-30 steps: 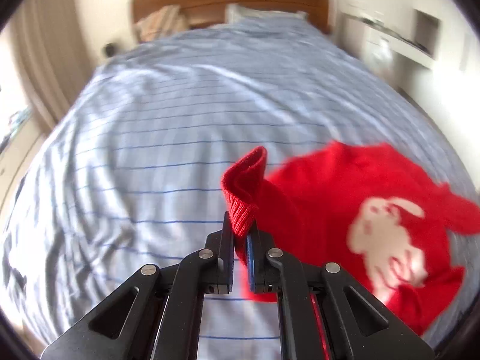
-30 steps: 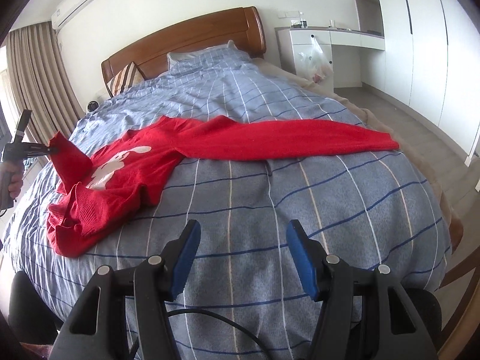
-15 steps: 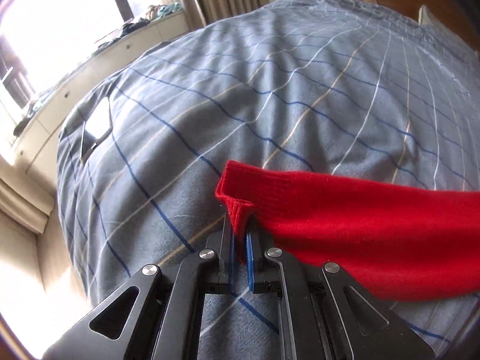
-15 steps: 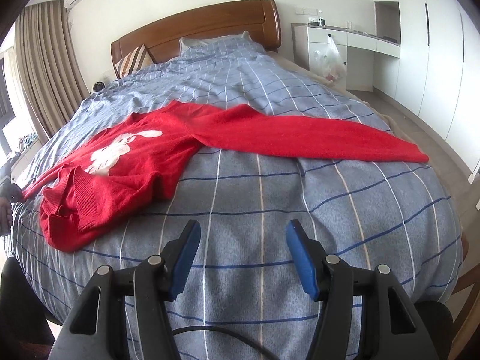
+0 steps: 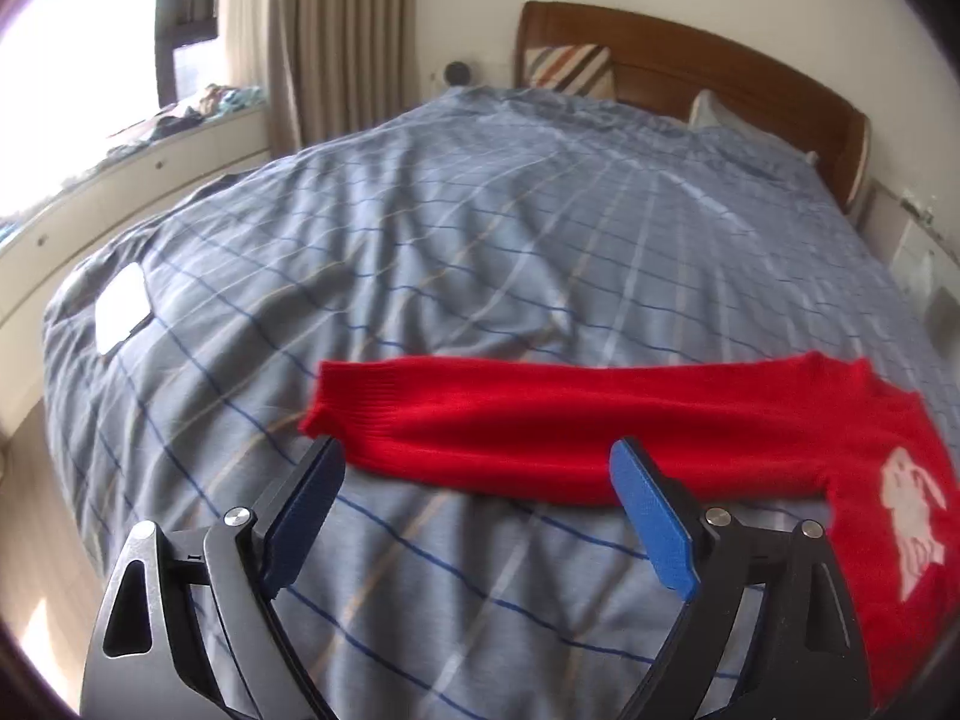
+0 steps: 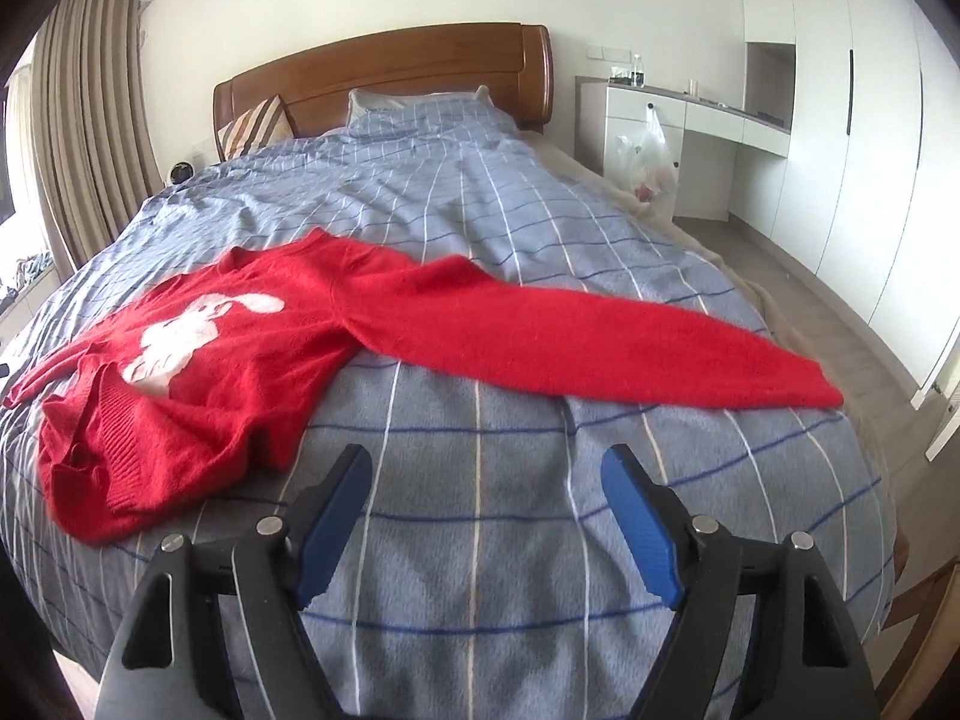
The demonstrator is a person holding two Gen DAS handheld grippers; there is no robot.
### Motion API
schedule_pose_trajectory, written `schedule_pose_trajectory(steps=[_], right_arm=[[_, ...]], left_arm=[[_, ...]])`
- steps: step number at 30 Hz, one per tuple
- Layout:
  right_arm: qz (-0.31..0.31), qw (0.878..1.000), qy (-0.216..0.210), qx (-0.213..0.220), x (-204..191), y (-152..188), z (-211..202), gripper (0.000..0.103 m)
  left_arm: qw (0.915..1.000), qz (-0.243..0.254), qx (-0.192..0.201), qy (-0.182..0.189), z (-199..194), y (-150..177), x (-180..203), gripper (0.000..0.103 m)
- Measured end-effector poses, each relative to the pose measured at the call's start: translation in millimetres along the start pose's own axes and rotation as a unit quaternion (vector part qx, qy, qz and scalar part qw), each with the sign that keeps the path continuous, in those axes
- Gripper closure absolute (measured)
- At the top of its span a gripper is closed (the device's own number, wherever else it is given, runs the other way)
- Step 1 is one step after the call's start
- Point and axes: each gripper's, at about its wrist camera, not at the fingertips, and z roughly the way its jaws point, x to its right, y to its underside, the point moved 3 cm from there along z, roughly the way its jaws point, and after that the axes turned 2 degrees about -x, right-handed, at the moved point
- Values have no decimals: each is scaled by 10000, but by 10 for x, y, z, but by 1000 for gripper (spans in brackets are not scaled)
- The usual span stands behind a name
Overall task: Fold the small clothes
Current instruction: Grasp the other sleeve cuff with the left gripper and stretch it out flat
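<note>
Cuff (image 5: 336, 402) of the red sweater (image 6: 252, 330) has been released by the left gripper (image 5: 477, 468), now spread wide; the right gripper (image 6: 486, 480) is kept wide and empty above the bedspread (image 6: 480, 540).

Both cameras look forward past their own spread jaws, low over the bed (image 5: 480, 252). They share the sweater (image 6: 252, 336) and headboard (image 6: 384, 78) beyond the jaws.

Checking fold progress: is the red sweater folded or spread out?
Mostly spread: the red sweater lies on the bed with both sleeves stretched outward, its hem still bunched. Neither tongs holds it.
</note>
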Motion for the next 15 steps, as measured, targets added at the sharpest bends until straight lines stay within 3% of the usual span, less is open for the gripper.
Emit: schedule_pose_trajectory(steps=[3, 7, 12, 15], right_arm=[[260, 9996, 29, 78, 71, -170, 192, 24], [407, 9989, 125, 205, 111, -443, 379, 24], [430, 9990, 44, 96, 133, -659, 555, 24], [288, 9991, -318, -30, 44, -705, 573, 24]], left_arm=[[9984, 386, -120, 400, 72, 107, 523, 9], [9971, 611, -177, 414, 318, 146, 957, 9], [9973, 471, -317, 474, 510, 88, 1059, 9], [9953, 670, -423, 551, 532, 116, 1054, 9]])
